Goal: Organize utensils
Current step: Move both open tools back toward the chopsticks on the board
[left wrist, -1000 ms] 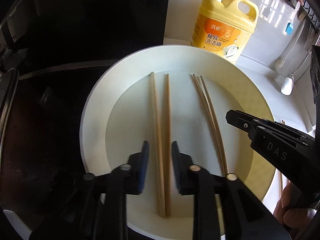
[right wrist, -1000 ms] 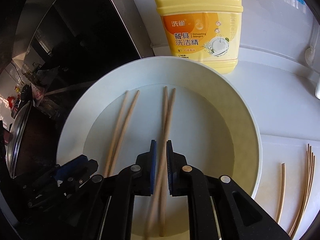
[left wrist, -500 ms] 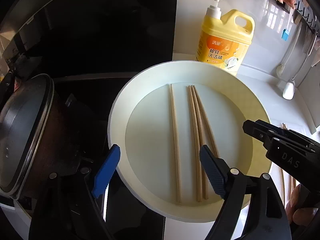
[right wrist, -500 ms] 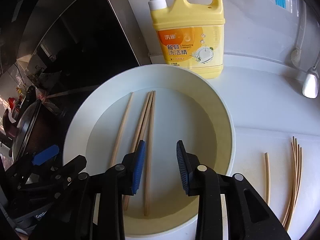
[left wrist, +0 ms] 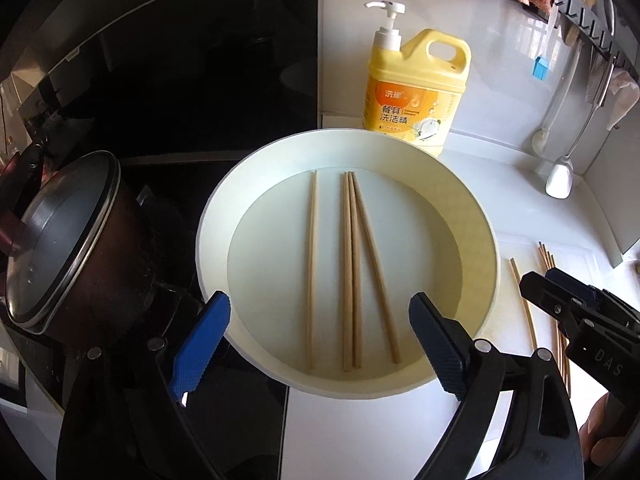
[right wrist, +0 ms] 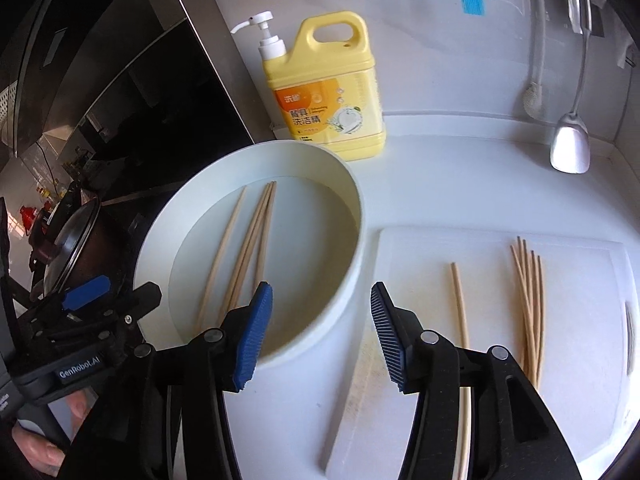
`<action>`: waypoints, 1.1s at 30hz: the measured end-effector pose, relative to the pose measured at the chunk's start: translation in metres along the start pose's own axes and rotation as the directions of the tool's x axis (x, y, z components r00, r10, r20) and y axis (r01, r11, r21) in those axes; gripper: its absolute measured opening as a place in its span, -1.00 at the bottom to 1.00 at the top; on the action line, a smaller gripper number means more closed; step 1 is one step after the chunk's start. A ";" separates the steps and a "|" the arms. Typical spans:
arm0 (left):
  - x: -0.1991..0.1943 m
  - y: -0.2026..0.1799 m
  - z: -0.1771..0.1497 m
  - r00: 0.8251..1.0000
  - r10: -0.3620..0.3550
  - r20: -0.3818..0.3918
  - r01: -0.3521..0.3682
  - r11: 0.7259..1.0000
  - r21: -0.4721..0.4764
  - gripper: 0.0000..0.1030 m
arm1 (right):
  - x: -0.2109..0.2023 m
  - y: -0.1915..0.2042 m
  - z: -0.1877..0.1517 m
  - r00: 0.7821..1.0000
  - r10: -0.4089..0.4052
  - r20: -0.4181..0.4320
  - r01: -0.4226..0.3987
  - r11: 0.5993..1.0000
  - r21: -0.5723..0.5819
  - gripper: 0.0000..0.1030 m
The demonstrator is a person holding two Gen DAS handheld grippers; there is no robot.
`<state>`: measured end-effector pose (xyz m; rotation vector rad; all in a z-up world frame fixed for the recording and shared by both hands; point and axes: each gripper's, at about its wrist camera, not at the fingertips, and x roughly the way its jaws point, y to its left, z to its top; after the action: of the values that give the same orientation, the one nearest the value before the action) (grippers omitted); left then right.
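From the left wrist, four chopsticks (left wrist: 349,268) were seen lying flat inside the white basin (left wrist: 486,240), their long axes running almost straight away from the camera, one apart on the left and three close together, the rightmost splayed outward at its near end. The left gripper (left wrist: 318,344) was held above the near rim, its jaws spread wide and opening further, with nothing between them; the sticks' near ends lay just ahead of the gap. The right gripper (left wrist: 560,292) was seen at the right edge, over the loose chopsticks on the cutting board (left wrist: 516,248).

From the right wrist, the right gripper (right wrist: 322,336) was seen with its jaws parted, opening, and empty, the gap straddling the basin's right rim and the board's left edge. A single chopstick (right wrist: 459,300) lay on the board just right of the right jaw, its axis running away from the camera, with a bundle (right wrist: 530,300) further right. The left gripper (right wrist: 86,292) was seen low at the left.

The board's sticks were judged nearer the right hand, and a short shift rightward would be needed.
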<state>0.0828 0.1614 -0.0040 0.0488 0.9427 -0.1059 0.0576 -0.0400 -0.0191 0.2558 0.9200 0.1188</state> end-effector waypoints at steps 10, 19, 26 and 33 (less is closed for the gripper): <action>-0.029 -0.062 -0.026 1.000 -0.003 0.008 0.003 1.000 -0.018 0.77 | -0.054 -0.079 -0.040 0.999 -0.036 -0.009 0.036 0.999 0.032 0.08; -0.046 -0.131 -0.059 1.000 0.001 -0.003 -0.001 1.000 -0.018 0.80 | -0.093 -0.148 -0.066 0.998 -0.056 0.021 0.055 0.998 0.033 0.15; -0.052 -0.162 -0.084 0.999 0.040 -0.035 -0.042 0.998 -0.038 0.82 | -0.089 -0.193 -0.086 0.999 -0.050 -0.002 0.050 0.998 0.034 0.16; -0.041 -0.172 -0.089 0.999 0.035 -0.038 -0.035 0.999 -0.006 0.85 | -0.069 -0.217 -0.094 0.997 -0.076 -0.019 0.077 0.993 0.088 0.16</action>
<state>-0.0322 0.0015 -0.0227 0.0612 0.9791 -0.0693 -0.0611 -0.2477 -0.0788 0.3020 0.9510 0.0088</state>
